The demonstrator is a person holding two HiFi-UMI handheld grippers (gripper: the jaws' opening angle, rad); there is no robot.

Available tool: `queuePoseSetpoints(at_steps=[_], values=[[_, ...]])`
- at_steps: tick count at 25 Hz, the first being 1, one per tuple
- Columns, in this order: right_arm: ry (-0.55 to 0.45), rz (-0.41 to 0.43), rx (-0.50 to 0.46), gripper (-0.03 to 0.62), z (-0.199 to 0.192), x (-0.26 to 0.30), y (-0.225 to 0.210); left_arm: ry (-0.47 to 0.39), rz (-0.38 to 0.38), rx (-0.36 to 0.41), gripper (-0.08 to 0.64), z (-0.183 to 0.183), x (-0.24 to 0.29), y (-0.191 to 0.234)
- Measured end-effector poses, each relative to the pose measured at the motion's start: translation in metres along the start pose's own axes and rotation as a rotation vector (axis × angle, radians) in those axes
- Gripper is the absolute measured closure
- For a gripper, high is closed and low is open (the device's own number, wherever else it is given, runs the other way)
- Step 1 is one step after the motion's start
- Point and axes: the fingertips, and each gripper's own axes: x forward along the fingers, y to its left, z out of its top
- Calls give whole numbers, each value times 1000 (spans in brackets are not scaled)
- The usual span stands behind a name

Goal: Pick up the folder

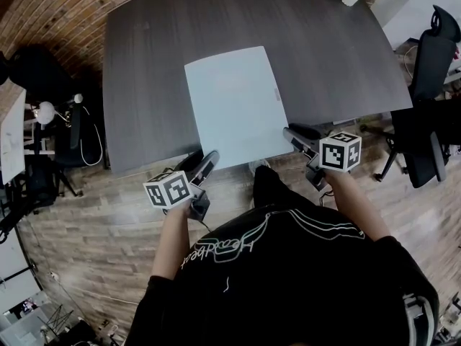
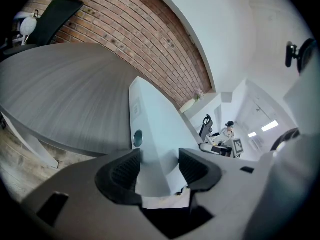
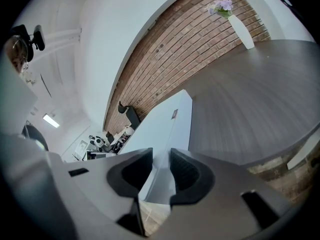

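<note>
Pale blue and wedge-shaped, the ring-binder folder (image 1: 234,103) sits over the near middle of the dark grey wood-grain tabletop (image 1: 144,63). Its near end juts out past the tabletop's near edge. Whether its far end rests on the wood or hangs just above it cannot be told.

The left gripper (image 1: 207,161) meets the folder at its near left corner, just off the tabletop's near edge. In the left gripper view its jaws stand fairly wide, and the folder (image 2: 155,124) fills the gap between them. The pads are clamped on the thick spine end, with the round finger hole (image 2: 137,138) just beyond the left-hand pad.

The right gripper (image 1: 292,137) takes the near right corner. In the right gripper view its jaws stand much narrower, pinched on the thin open edge of the folder (image 3: 160,129), which runs away from the pads along the tabletop (image 3: 250,109).

Each gripper carries its marker cube, the left cube (image 1: 167,189) and the right cube (image 1: 340,152), held out in front of the person's black shirt (image 1: 288,265).

At the tabletop's far right corner stands a white vase (image 3: 240,29) of flowers, before a red brick wall (image 3: 200,39). A black office chair (image 1: 428,99) stands off the tabletop's right edge on the wooden plank floor (image 1: 86,251).
</note>
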Motion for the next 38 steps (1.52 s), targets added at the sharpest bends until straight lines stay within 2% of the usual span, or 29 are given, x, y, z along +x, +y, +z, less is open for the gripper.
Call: queuePoseSetpoints(at_steps=[9, 15, 17, 18, 19, 23, 28, 38], values=[[5, -1, 4, 499, -8, -5, 7, 7, -6, -3, 322, -9, -8, -3], [-20, 20, 18, 497, -11, -9, 6, 1, -39, 10, 321, -11, -8, -5], [-12, 42, 17, 475, -14, -9, 6, 3, -54, 9, 307, -11, -8, -5], [6, 57, 14, 418, -18, -8, 7, 7, -61, 7, 298, -11, -8, -4], [28, 76, 12, 394, -22, -8, 9, 14, -69, 6, 287, -12, -7, -3], [65, 132, 56, 350, -35, -9, 7, 44, -111, 7, 232, -21, -6, -2], [72, 213, 148, 319, -40, -4, -2, 96, -208, -6, 198, -29, 0, -4], [120, 355, 243, 304, -46, 6, 2, 143, -323, -72, 187, -34, 11, -5]])
